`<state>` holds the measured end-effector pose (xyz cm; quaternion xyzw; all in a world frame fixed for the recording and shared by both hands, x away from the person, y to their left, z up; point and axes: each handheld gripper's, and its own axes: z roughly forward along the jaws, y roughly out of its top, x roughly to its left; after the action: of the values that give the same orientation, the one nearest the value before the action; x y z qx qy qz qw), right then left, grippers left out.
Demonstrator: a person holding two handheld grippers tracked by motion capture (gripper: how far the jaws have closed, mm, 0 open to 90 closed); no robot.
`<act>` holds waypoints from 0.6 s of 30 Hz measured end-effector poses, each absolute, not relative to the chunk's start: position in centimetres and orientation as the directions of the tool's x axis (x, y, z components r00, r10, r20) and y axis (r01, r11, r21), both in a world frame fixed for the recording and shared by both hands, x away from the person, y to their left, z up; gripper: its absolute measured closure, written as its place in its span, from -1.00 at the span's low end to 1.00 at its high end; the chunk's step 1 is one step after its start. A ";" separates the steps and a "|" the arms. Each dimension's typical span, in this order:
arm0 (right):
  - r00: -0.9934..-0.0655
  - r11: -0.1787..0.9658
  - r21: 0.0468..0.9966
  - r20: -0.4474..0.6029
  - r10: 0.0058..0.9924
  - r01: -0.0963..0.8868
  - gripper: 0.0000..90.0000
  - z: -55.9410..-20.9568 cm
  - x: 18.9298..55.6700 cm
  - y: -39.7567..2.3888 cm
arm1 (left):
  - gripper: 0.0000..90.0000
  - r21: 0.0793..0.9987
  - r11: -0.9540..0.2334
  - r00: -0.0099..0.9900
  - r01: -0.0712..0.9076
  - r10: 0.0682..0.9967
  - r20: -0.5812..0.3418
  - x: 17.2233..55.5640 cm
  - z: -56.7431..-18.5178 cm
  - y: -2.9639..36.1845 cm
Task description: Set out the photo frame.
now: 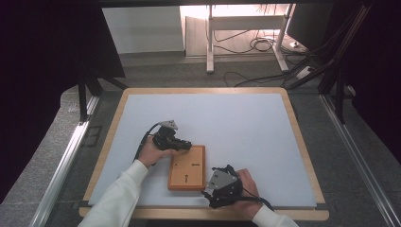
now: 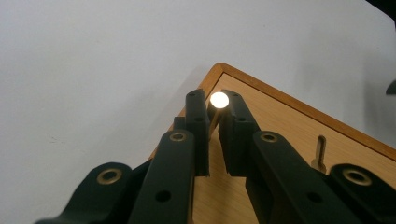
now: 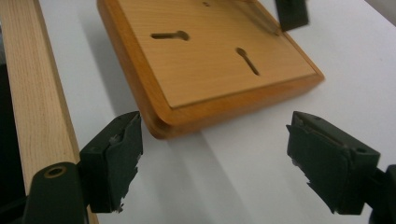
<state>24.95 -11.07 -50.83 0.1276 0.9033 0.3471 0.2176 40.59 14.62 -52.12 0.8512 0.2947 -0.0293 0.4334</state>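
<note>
board (image 1: 187, 168): tan wood, keyhole slots, raised rim | left fingers (image 2: 215, 122): clamping metal pin (image 2: 219, 100) | right fingers (image 3: 215, 161): wide apart, empty

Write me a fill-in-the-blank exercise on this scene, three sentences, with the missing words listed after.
1. The left gripper is shut on a thin metal ____ at a corner of the wooden board.
2. The right gripper has its jaws ____, with nothing between them.
3. The wooden board lies on a ____ mat.

Missing words: pin; open; white
</note>
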 end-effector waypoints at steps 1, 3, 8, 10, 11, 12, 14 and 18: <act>-0.873 0.734 0.676 -0.317 0.371 0.067 -0.60 -50.9 24.9 -10.7 | 0.85 0.721 -0.450 0.825 0.527 0.476 -0.306 40.6 -52.1 14.6; -0.874 0.742 0.668 -0.327 0.360 0.055 -0.60 -51.1 24.8 -9.9 | 0.84 0.720 -0.451 0.825 0.528 0.473 -0.309 40.6 -52.1 14.6; -0.875 0.774 0.633 -0.369 0.315 0.011 -0.60 -51.7 24.5 -7.7 | 0.84 0.715 -0.445 0.820 0.539 0.473 -0.323 40.8 -52.2 14.7; -0.869 0.784 0.620 -0.390 0.305 -0.003 -0.60 -51.9 24.4 -7.2 | 0.84 0.715 -0.446 0.820 0.539 0.473 -0.323 40.8 -52.2 14.7; -0.867 0.788 0.616 -0.395 0.305 -0.004 -0.60 -52.0 24.4 -7.0 | 0.84 0.714 -0.446 0.820 0.540 0.472 -0.324 40.8 -52.2 14.7; -0.864 0.787 0.617 -0.399 0.307 -0.005 -0.60 -52.1 24.5 -6.9 | 0.84 0.714 -0.445 0.819 0.540 0.472 -0.326 40.8 -52.2 14.7; -0.858 0.795 0.606 -0.409 0.310 -0.002 -0.60 -52.1 24.5 -6.7 | 0.84 0.713 -0.444 0.818 0.543 0.473 -0.328 40.8 -52.2 14.7; -0.840 0.802 0.597 -0.446 0.308 -0.024 -0.59 -52.4 24.7 -6.3 | 0.83 0.713 -0.445 0.819 0.542 0.472 -0.327 40.8 -52.2 14.6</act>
<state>24.66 -6.30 -52.43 0.0781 0.9095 0.3050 0.2716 40.76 14.65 -52.17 0.8492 0.2985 -0.0403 0.4338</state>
